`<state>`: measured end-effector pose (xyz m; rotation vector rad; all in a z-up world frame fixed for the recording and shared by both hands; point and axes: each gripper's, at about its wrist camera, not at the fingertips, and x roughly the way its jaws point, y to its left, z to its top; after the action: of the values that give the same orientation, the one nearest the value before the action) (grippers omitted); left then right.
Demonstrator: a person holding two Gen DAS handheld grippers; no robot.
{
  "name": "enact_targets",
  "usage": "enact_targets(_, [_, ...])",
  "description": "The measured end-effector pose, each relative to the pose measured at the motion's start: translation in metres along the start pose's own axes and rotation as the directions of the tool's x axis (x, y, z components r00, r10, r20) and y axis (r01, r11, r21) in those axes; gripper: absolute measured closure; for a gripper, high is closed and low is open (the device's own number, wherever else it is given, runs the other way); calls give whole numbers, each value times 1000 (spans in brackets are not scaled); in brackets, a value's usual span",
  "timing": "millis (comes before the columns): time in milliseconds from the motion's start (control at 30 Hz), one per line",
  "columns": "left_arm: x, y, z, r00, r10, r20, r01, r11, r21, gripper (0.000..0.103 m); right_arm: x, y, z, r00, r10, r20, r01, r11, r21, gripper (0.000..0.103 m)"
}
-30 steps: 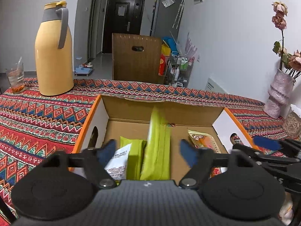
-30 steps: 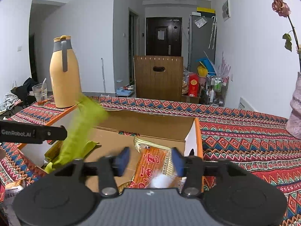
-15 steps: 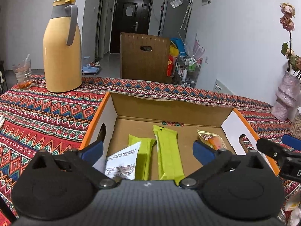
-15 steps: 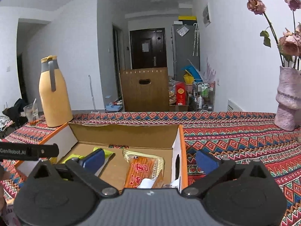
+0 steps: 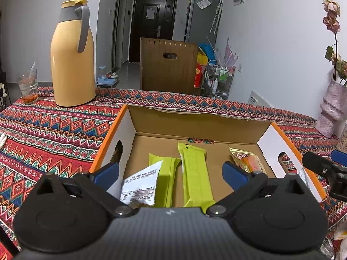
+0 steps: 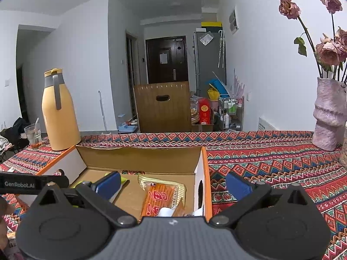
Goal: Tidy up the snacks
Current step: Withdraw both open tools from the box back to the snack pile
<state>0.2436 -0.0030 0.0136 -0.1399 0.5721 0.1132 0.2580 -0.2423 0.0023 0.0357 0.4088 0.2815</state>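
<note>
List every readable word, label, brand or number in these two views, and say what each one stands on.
"GenRobot.AI": white letters on the black bar of the left gripper, seen from the right wrist.
Large red characters on the orange snack packet: visible, not legible to me.
Fine print on the white packet: too small to read.
Papers on the dark door and the fridge: too blurred.

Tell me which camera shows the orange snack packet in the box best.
The right wrist view: the orange snack packet lies near and mostly unhidden, red print showing. In the left wrist view only its upper end shows, behind a blue finger.
</note>
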Motion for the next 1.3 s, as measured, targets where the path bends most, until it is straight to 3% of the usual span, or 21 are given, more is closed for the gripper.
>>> enact_targets(433, [-11,-4,2,999,10,32,-10,1000,19,0,-24,-1,9,996,-15,86,16,1000,-2,0])
enact_targets(933, [-37,-9,13,998,-13,59,12,1000,27,0,-42,7,14,993,-37,115,42,998,-40,0])
enact_targets(1300, [-77,-9,11,997,-26,69,20,997,79,0,-80,12,1,997,-42,70,45,998,-42,0])
